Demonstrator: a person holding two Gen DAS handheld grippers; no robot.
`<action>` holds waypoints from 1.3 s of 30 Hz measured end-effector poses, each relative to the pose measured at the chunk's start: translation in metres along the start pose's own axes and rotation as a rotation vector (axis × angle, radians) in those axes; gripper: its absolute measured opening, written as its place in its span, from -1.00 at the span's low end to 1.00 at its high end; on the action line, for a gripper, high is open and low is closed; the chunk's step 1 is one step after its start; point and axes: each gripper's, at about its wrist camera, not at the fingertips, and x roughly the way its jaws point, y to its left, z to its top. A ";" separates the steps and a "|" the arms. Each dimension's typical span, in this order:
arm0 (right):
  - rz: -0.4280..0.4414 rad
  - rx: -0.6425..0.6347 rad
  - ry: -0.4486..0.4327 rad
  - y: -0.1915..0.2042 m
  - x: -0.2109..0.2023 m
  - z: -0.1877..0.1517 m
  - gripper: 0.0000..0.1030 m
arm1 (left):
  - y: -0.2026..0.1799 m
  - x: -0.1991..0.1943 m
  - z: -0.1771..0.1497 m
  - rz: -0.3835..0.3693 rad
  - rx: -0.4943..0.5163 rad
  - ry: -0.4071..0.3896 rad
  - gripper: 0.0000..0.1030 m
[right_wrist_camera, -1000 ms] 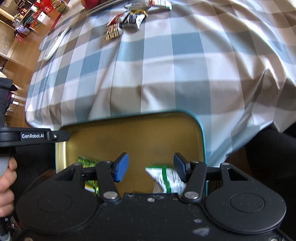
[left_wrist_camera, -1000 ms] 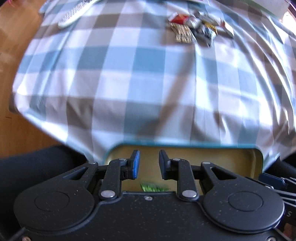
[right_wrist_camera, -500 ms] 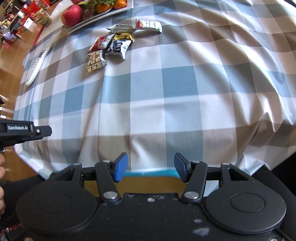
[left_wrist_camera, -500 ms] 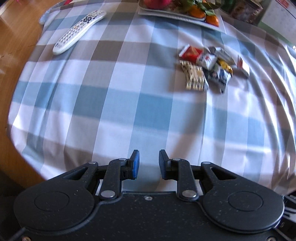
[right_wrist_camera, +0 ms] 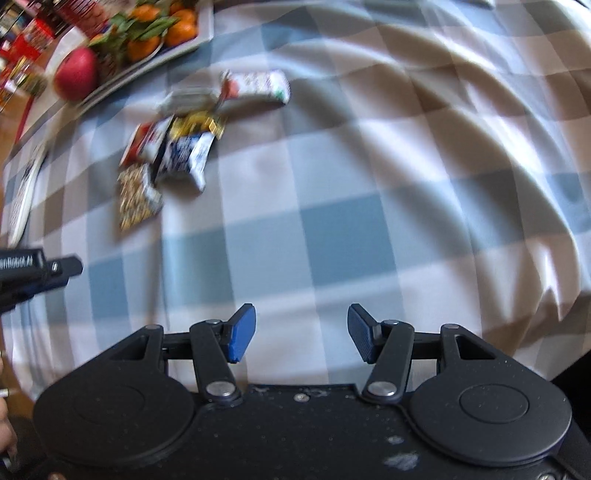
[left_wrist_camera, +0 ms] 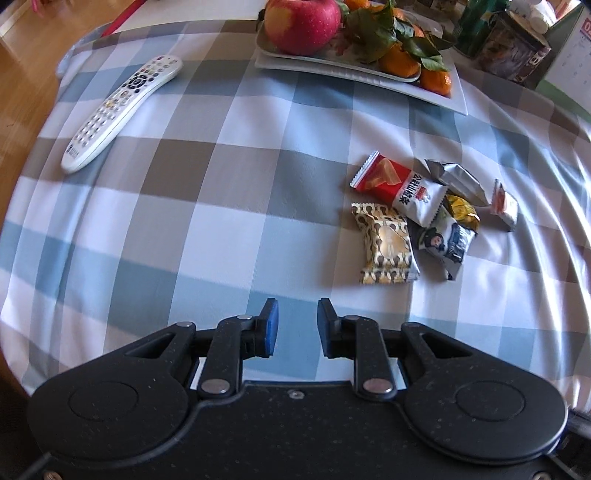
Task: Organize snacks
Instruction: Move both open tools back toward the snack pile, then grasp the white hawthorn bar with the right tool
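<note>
Left tongs (left_wrist_camera: pixel 294 325) narrowly parted, right tongs (right_wrist_camera: pixel 301 332) spread wide — both empty above blue-grey checked bench cloth (left_wrist_camera: pixel 207 206); small heap of foil snack packets (left_wrist_camera: pixel 417 218) lies ahead.

Two wrist fisheyes, steeply downward, sharing snack pile (left_wrist_camera: pixel 424 218), checked tablecloth (right_wrist_camera: pixel 332 229)

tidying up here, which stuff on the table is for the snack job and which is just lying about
For the job:
gold packet
red packet
black packet
silver packet

Lying about:
remote
fruit plate
apple
oranges
</note>
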 end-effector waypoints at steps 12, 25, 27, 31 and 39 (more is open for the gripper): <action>-0.069 0.086 -0.186 0.018 0.009 0.064 0.15 | 0.001 -0.001 0.010 -0.003 0.022 0.017 -0.35; -0.116 0.256 -0.332 0.023 0.023 0.143 0.17 | -0.005 -0.002 0.011 -0.024 0.059 0.025 -0.35; -0.120 0.258 -0.315 0.025 0.030 0.149 0.17 | -0.006 -0.003 0.011 -0.018 0.068 0.020 -0.35; -0.112 0.228 -0.275 0.031 0.039 0.152 0.17 | -0.006 -0.005 0.012 -0.011 0.071 0.009 -0.35; -0.133 0.128 -0.192 0.034 0.049 0.134 0.16 | -0.006 -0.004 0.010 -0.014 0.073 0.016 -0.35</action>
